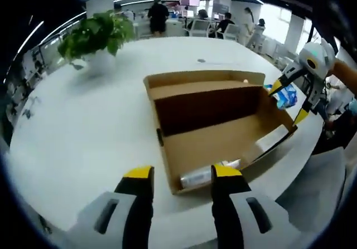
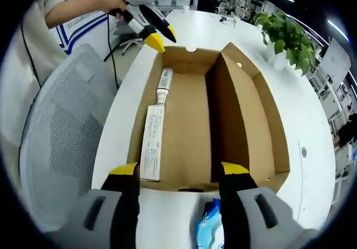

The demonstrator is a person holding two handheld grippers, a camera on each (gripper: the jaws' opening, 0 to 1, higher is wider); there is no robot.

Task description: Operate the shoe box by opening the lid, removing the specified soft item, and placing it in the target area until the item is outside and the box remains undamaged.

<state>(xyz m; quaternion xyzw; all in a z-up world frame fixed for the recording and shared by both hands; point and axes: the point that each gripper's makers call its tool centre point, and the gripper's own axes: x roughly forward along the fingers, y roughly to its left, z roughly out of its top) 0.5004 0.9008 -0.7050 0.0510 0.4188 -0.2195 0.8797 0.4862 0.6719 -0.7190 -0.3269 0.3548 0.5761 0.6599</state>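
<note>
Open shoe box (image 2: pixel 189 121) with tube (image 2: pixel 163 86), probably carton (image 2: pixel 151 142)

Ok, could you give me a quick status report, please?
Both grippers open, empty. Shoe box open, lid up. Blue soft pack already outside on table. Nothing obstructing.

We see an open cardboard shoe box (image 2: pixel 189 126) on a white table (image 2: pixel 312 132), with a tube (image 2: pixel 163 85) and a flat carton (image 2: pixel 151 143) lying inside. Our right gripper (image 2: pixel 179 171) hangs with jaws apart above a blue soft pack (image 2: pixel 211 229), while the left gripper (image 2: pixel 162 37) hovers at the far end.
</note>
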